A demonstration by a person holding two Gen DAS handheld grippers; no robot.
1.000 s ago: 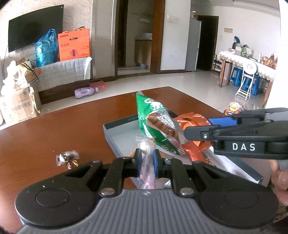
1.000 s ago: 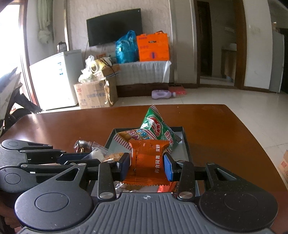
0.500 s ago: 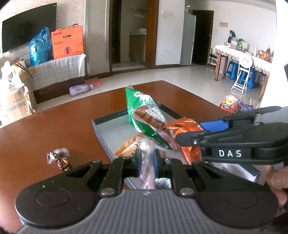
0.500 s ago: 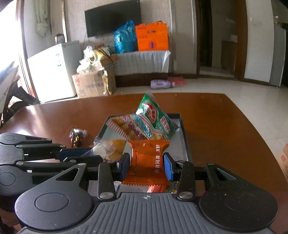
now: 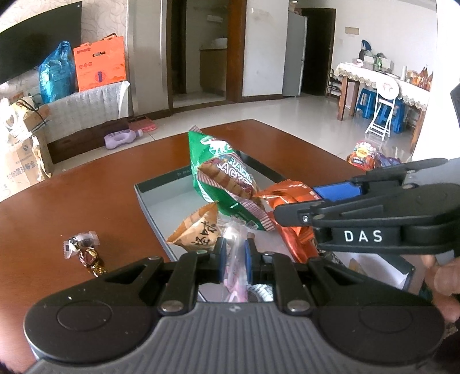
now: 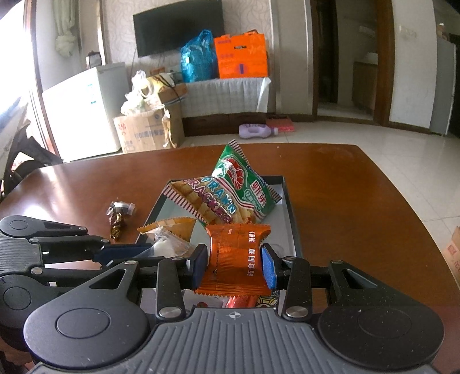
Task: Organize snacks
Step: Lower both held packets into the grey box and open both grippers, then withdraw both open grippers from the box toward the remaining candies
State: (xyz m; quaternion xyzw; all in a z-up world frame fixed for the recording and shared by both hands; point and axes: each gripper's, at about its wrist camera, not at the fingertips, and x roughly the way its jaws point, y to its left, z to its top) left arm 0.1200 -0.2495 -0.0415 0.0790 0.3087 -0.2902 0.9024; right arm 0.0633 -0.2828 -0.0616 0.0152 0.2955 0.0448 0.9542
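the room is brightly lit by daylight from the far left, where glare is thrown across the table (image 6: 72, 187). straight lines are bowed at the edges and corners are darkened.

— What sort of place is shown?
— A home living room is shown; a wall TV (image 6: 178, 26), a small fridge (image 6: 83, 112), a dining table (image 5: 382, 79) and a tiled floor (image 5: 287, 112) are seen.
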